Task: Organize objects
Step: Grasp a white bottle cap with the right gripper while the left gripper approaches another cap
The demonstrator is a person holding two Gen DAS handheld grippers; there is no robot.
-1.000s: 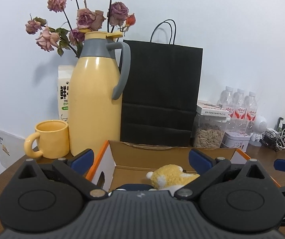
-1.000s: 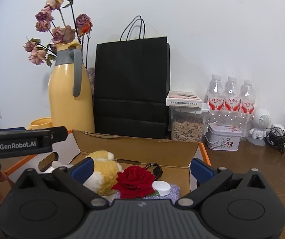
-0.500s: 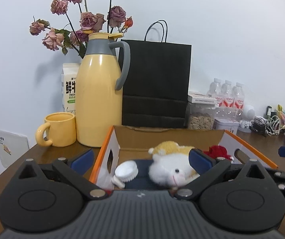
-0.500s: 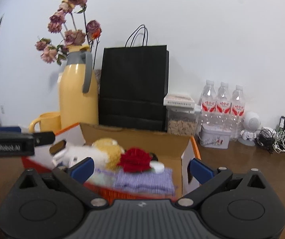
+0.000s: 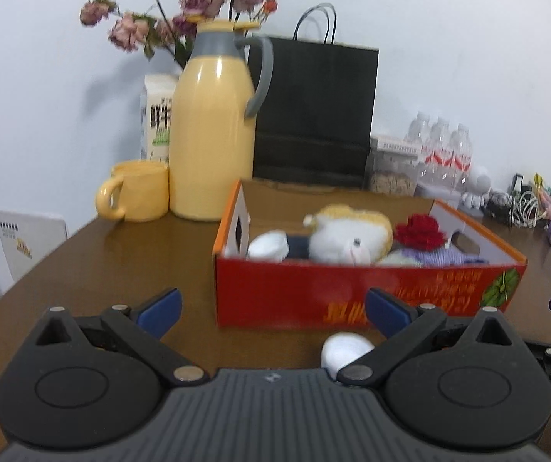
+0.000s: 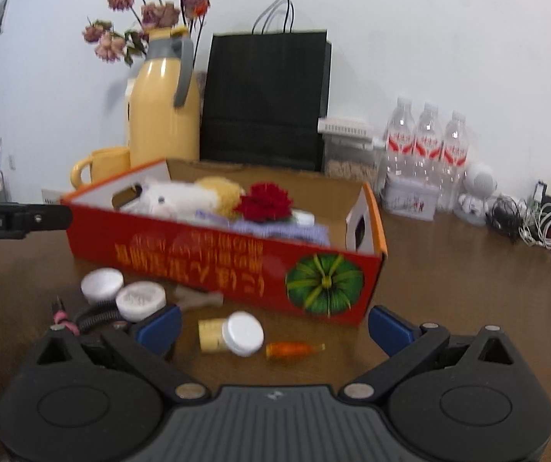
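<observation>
A red cardboard box (image 5: 352,288) (image 6: 214,254) stands on the brown table and holds a white and yellow plush toy (image 5: 337,238) (image 6: 183,196), a red rose (image 5: 418,231) (image 6: 264,200) and a purple cloth (image 6: 283,229). In front of the box lie two white lids (image 6: 102,283), a small jar with a white cap (image 6: 233,333), an orange vial (image 6: 291,348) and a wooden piece (image 6: 198,300). My left gripper (image 5: 271,308) is open and empty, with a white lid (image 5: 345,350) just beneath it. My right gripper (image 6: 275,323) is open and empty above the small items.
Behind the box stand a yellow thermos (image 5: 214,138) with dried flowers, a yellow mug (image 5: 136,192), a milk carton (image 5: 158,115), a black paper bag (image 5: 314,115), a seed jar (image 6: 348,150), three water bottles (image 6: 425,142), a tin (image 6: 410,196) and cables (image 6: 537,223).
Both grippers have pulled back and up from the box. The box front and the small items on the table in front of it have come into view.
</observation>
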